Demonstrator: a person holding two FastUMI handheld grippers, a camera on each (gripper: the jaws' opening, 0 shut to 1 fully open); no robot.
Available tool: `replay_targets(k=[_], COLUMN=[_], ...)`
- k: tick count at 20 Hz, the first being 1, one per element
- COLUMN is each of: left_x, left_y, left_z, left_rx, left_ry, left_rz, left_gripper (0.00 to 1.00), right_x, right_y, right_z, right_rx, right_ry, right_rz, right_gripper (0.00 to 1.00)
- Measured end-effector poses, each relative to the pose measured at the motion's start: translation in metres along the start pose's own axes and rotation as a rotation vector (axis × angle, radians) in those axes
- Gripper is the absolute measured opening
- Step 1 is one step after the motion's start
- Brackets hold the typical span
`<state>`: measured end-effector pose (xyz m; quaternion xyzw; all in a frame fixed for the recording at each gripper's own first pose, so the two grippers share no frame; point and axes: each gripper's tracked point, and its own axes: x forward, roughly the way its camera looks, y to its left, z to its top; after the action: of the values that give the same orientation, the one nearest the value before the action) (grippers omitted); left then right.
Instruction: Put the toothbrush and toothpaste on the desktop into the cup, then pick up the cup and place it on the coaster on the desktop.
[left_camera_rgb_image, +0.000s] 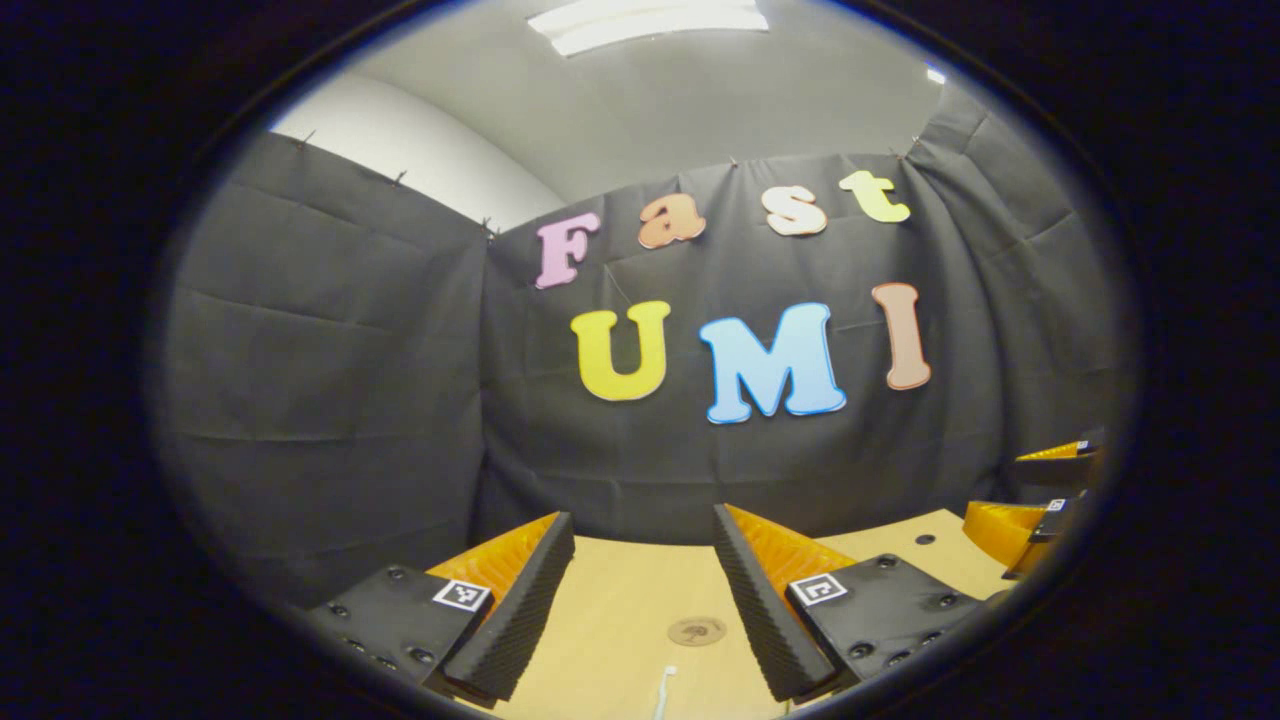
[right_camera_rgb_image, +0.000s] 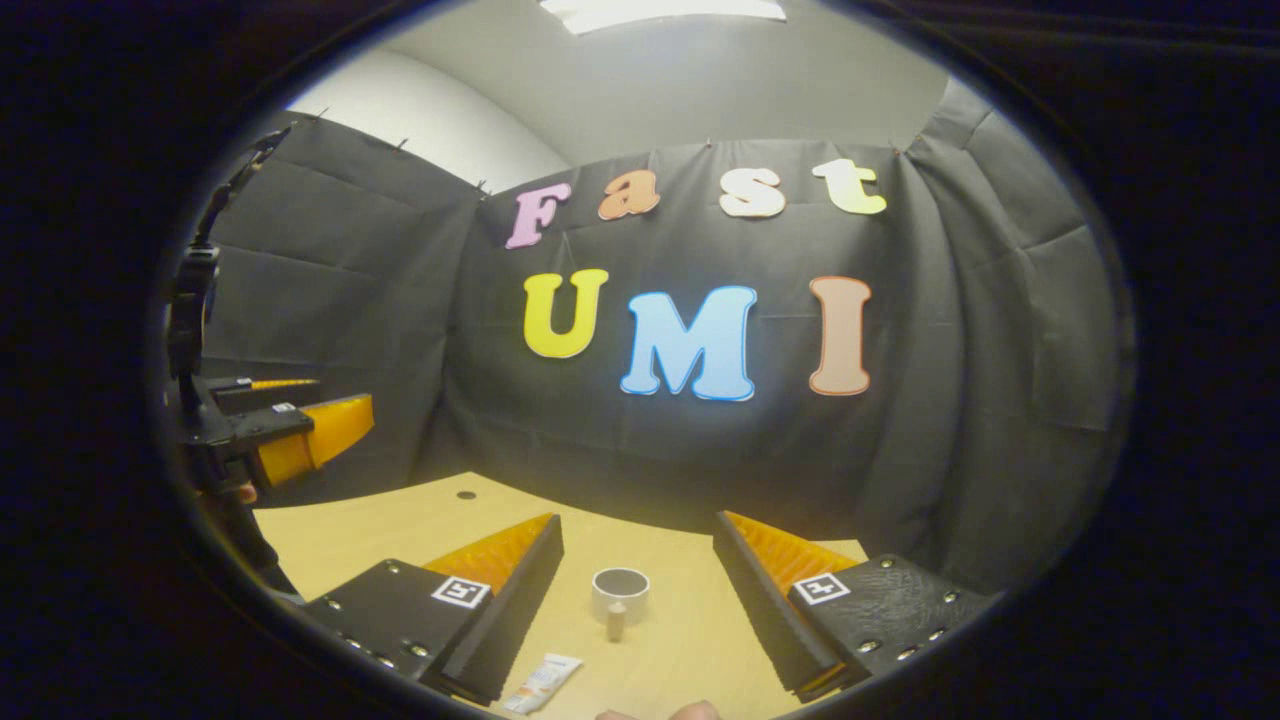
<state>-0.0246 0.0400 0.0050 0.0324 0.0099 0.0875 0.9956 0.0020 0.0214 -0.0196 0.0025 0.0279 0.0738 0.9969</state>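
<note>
In the left gripper view, the left gripper (left_camera_rgb_image: 640, 610) is seen raised above the desktop (left_camera_rgb_image: 620, 620), with its two fingers set wide apart and nothing held between them. Between the fingers, on the wooden surface, a round brownish coaster (left_camera_rgb_image: 696, 631) is observed lying flat, somewhat nearer the right-hand finger than the left-hand one. Below the coaster, at the lower edge of the view and roughly midway between the fingers, the pale end of the toothbrush (left_camera_rgb_image: 664, 690) is seen on the desktop; the rest of it is cut off. The coaster and the toothbrush are apart from each other and from both fingers. Beyond the right-hand finger, at the far right edge, parts of the other gripper are recorded above the desktop.

In the right gripper view, the right gripper (right_camera_rgb_image: 638, 610) is likewise held above the desktop with its fingers wide apart and empty. Between the fingers a white cup (right_camera_rgb_image: 620, 596) is seen standing upright, its handle turned toward the camera and its opening facing up; whether anything lies inside cannot be told. Near the tip of the left-hand finger, at the lower edge of the view, the toothpaste (right_camera_rgb_image: 541, 684) is noted lying flat on the desktop, apart from the cup. A small dark hole (right_camera_rgb_image: 466, 495) is seen in the desktop well beyond the left-hand finger. At the far left edge the other gripper is seen held above the desktop; its jaw state cannot be judged from that angle.
</note>
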Motion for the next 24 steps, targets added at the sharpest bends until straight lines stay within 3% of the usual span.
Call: replay_targets(k=[3,6,10,19,24], left_x=[-0.010,0.001,0.031,0.072,0.083], left_y=[-0.004,-0.004,0.000,-0.006,0.002], left_z=[0.017,-0.008,-0.035,-0.092,-0.114], left_rx=[0.056,0.035,0.021,0.005,0.002], left_ry=[-0.074,-0.011,0.042,0.121,0.162], left_rz=[0.013,-0.007,-0.092,-0.340,-0.385], left_gripper=[0.93,0.92,0.93,0.93,0.93], right_x=[-0.001,0.005,0.014,0.029,0.031], right_y=[0.003,0.007,0.016,0.055,0.072], right_z=[-0.007,-0.025,-0.050,-0.133,-0.178], right_rx=[-0.006,-0.033,-0.056,0.074,0.098], right_ry=[0.012,0.071,0.174,0.493,0.665], right_rz=[0.030,0.034,-0.008,-0.095,-0.086], right_gripper=[0.94,0.94,0.94,0.93,0.94])
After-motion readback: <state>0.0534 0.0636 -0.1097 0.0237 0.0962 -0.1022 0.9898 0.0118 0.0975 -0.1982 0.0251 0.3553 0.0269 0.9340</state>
